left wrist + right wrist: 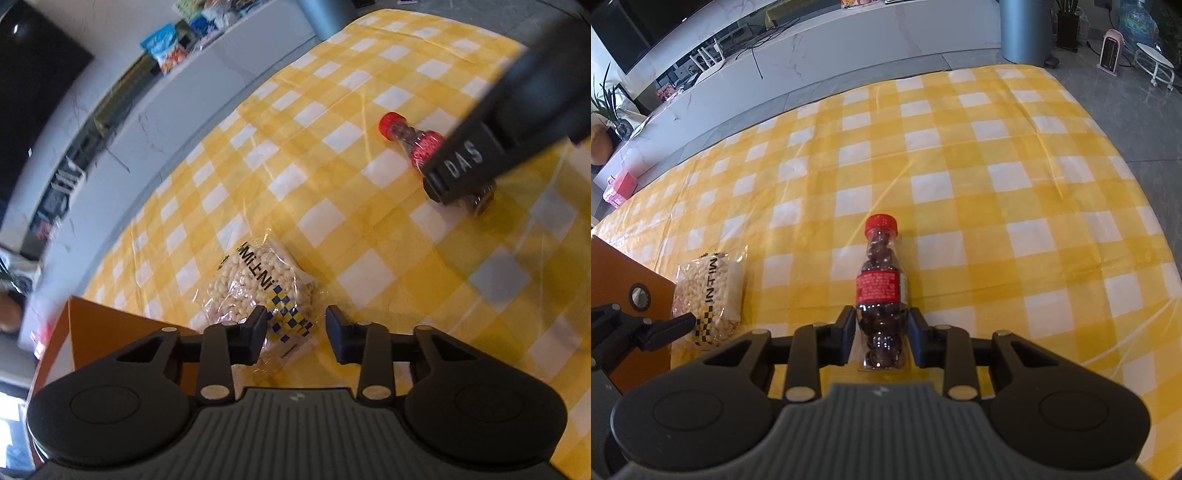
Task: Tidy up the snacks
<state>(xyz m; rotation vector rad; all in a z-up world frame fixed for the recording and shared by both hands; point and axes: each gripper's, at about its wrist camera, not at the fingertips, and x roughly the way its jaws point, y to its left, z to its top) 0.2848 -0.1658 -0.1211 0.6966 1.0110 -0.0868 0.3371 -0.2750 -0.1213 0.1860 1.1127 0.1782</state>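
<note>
- Two snacks lie on a yellow-and-white checked tablecloth (960, 155): a clear plastic bottle of dark candies with a red cap (882, 291) and a clear bag of pale round puffs (258, 288).
- The right gripper (881, 334) has its jaws closed against the bottle's lower end.
- The left gripper (295, 332) stands wide open over the bag's near corner.
- An orange box (110, 339) sits at the left edge, beside the bag.
- Beyond the table: a white marble-look ledge (812, 48), grey tiled floor (1115, 107), a grey cylindrical bin (1027, 29).
</note>
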